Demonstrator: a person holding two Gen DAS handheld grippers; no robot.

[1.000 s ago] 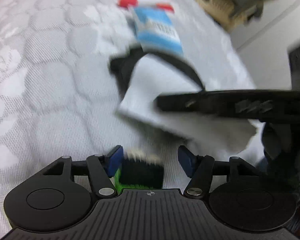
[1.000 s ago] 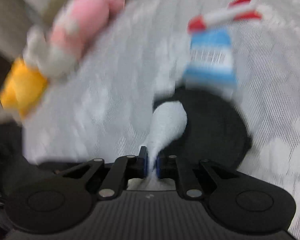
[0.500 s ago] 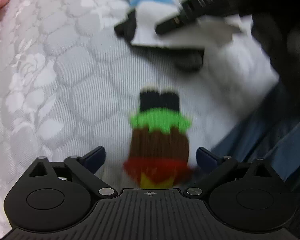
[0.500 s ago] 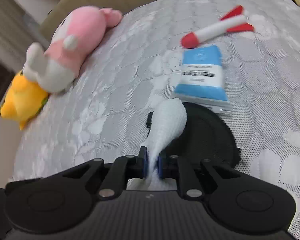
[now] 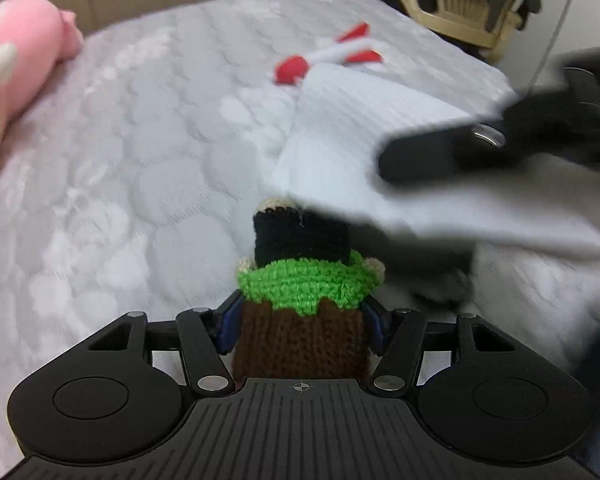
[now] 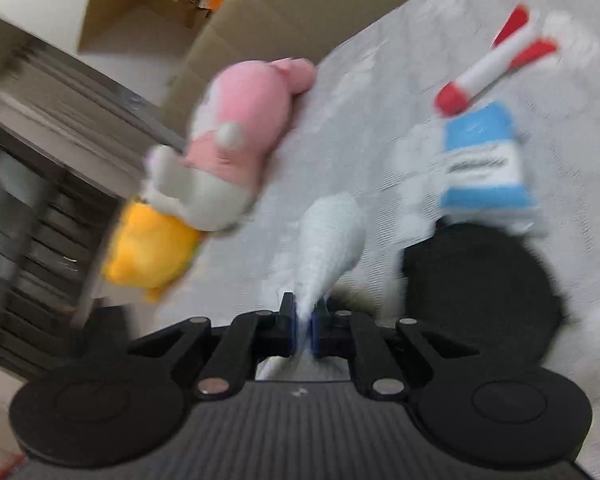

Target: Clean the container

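Container [image 6: 480, 292], black and round, sits unwiped at 3 o'clock on the bed [image 5: 120, 200]; right hand-held gripper [image 6: 304, 330] pinches a white cloth [image 6: 332, 236], left hand-held gripper [image 5: 300, 330] squeezes a knitted toy [image 5: 300, 320].

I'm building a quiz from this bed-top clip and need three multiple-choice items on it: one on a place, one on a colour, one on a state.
1. Where does the blue-and-white packet lie relative to the round black container?
A. At the container's far edge
B. Under the pink plush
C. Inside the container

2. What colour is the band round the middle of the knitted brown-and-black toy?
A. Orange
B. Green
C. Purple

3. What is the right gripper doing?
A. Open and empty
B. Shut on the knitted toy
C. Shut on the white cloth

Answers:
1 A: in the right wrist view the packet sits just beyond the container's far rim.
2 B: a bright green knit band separates the brown and black parts.
3 C: the cloth is pinched between its blue pads, while the left gripper holds the toy.
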